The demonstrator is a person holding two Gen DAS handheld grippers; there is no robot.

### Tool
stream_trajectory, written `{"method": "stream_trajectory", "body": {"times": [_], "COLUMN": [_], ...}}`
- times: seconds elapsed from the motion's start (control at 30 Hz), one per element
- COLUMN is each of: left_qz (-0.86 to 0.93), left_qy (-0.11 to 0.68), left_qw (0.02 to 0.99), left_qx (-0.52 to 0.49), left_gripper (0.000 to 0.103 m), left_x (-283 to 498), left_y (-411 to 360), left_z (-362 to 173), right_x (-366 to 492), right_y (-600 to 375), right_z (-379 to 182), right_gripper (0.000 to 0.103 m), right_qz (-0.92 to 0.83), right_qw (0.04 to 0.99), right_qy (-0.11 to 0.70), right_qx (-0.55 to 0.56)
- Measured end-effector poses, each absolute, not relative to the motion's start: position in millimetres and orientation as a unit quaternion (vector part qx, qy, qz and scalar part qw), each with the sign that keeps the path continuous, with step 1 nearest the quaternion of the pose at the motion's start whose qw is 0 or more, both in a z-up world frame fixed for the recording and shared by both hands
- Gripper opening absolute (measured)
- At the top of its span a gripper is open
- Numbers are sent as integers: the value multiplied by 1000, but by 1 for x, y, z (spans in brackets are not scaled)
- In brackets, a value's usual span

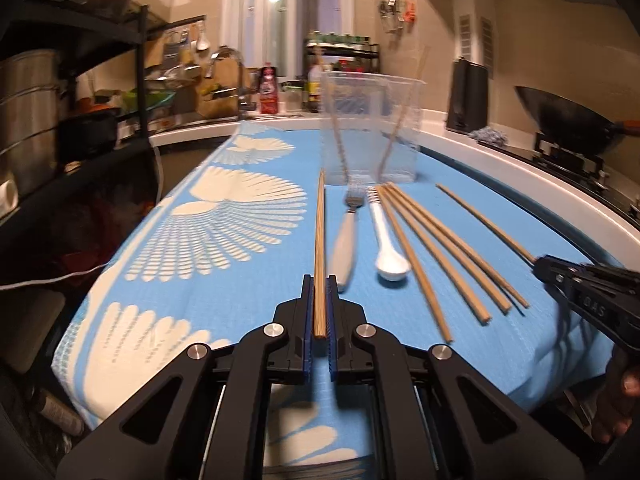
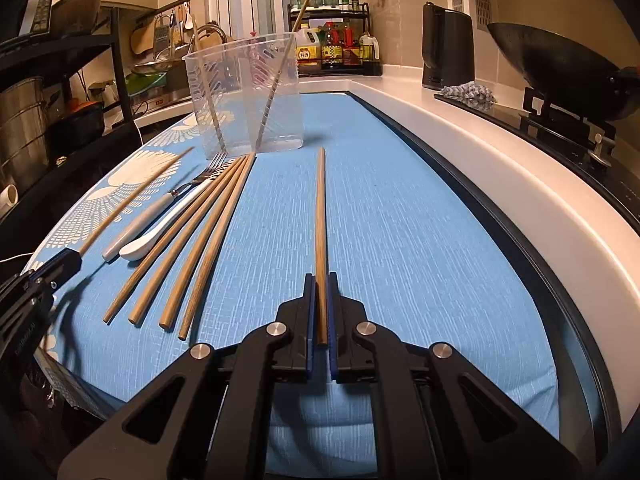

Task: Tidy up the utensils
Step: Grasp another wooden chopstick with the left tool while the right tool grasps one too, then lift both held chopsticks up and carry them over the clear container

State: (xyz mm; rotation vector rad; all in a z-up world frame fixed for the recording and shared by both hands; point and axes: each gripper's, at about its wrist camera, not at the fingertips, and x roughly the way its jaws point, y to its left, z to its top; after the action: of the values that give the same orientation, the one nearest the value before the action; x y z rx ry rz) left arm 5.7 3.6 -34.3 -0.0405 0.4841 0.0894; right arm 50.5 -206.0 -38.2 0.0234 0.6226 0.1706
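Two slim round wooden chopsticks are in play. The left black gripper [image 1: 320, 280] is clamped on one pale bamboo chopstick [image 1: 319, 240], its blue ribbed pads pinching the butt end, the shaft pointing ahead over the cloth. The right black gripper [image 2: 320, 278] pinches a darker brown chopstick [image 2: 320, 216] the same way. Between them, on the blue woven cloth with white fan print [image 2: 400, 240], lie four loose tapered wooden chopsticks [image 2: 192, 248], a white glossy ceramic spoon [image 2: 160, 236] and a steel fork with a smooth pale handle [image 2: 160, 212]. Just beyond stands a clear plastic tub [image 2: 244, 96], two chopsticks leaning inside.
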Motion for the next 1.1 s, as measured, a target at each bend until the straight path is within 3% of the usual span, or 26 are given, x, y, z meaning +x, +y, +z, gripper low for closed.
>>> {"method": "stream_trajectory", "body": {"times": [0.23, 1.1], "left_qz": [61, 67], "left_qy": [275, 274], "left_qw": [959, 959], "left_qx": [-39, -30], "left_gripper": [6, 7], "left_x": [15, 10], "left_y": [16, 14], "left_z": [-43, -44], "right_x": [50, 48], "right_y": [-206, -206], "right_z": [-38, -38], "right_gripper": [7, 8], "right_qz": [85, 82], "right_qw": [948, 949], "right_qy": [307, 305], "right_qx": [14, 11]}}
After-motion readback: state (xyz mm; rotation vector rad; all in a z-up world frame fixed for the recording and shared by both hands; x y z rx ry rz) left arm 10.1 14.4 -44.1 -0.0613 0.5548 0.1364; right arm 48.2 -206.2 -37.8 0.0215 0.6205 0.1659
